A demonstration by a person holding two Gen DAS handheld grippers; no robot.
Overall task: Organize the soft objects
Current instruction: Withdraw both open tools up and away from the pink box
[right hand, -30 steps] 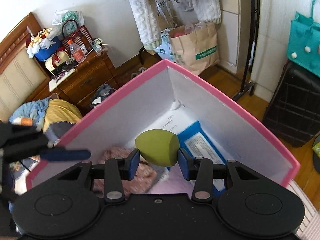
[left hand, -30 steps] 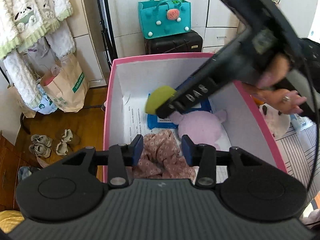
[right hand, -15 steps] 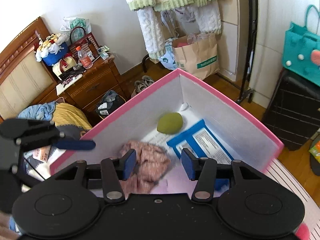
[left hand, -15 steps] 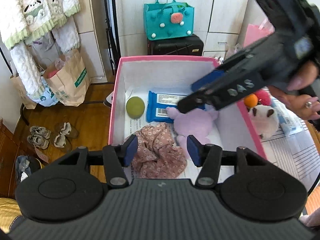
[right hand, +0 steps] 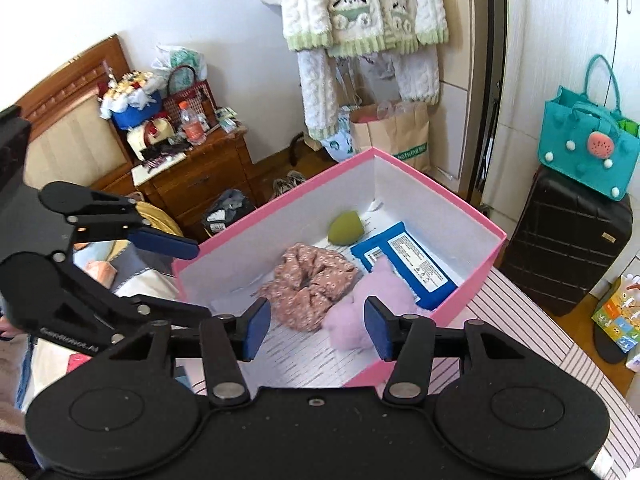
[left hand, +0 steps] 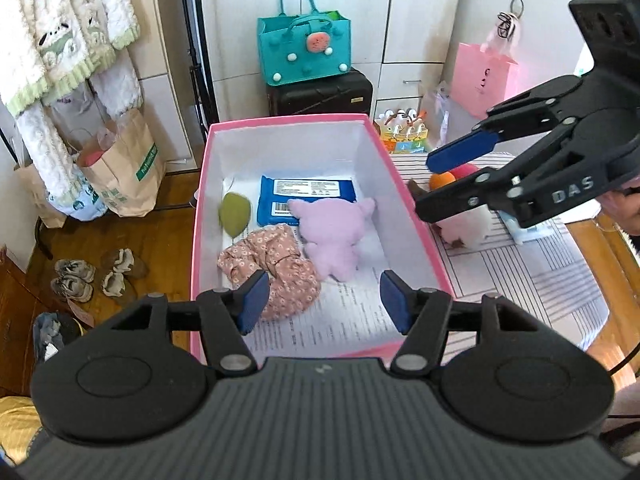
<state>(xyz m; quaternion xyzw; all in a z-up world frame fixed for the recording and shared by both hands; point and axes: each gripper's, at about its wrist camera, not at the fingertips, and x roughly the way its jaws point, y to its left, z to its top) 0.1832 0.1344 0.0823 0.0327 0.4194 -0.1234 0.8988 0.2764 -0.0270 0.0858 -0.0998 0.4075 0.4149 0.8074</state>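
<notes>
The pink box (left hand: pixel 412 216) sits on the striped counter (left hand: pixel 532 276) and already holds four soft things: the lilac plush (left hand: pixel 332 236), the blue wipes pack (left hand: pixel 306 198) behind it, the floral scrunchie (left hand: pixel 276 270) and the green sponge (left hand: pixel 234 214) against the far left wall. What is left to gather lies outside the box, on the counter just past its right wall: a white plush (left hand: pixel 468 226) with an orange ball (left hand: pixel 442 179) just behind it. The right claw (left hand: pixel 438 184) hangs directly over that spot, so it is likely the nearer one for the next pick. Its jaws have just been opening and stand spread with nothing between them. The left claw (left hand: pixel 322 300) hovers over the box's near end, jaws also just opened and empty, with the box wall between it and the white plush.
</notes>
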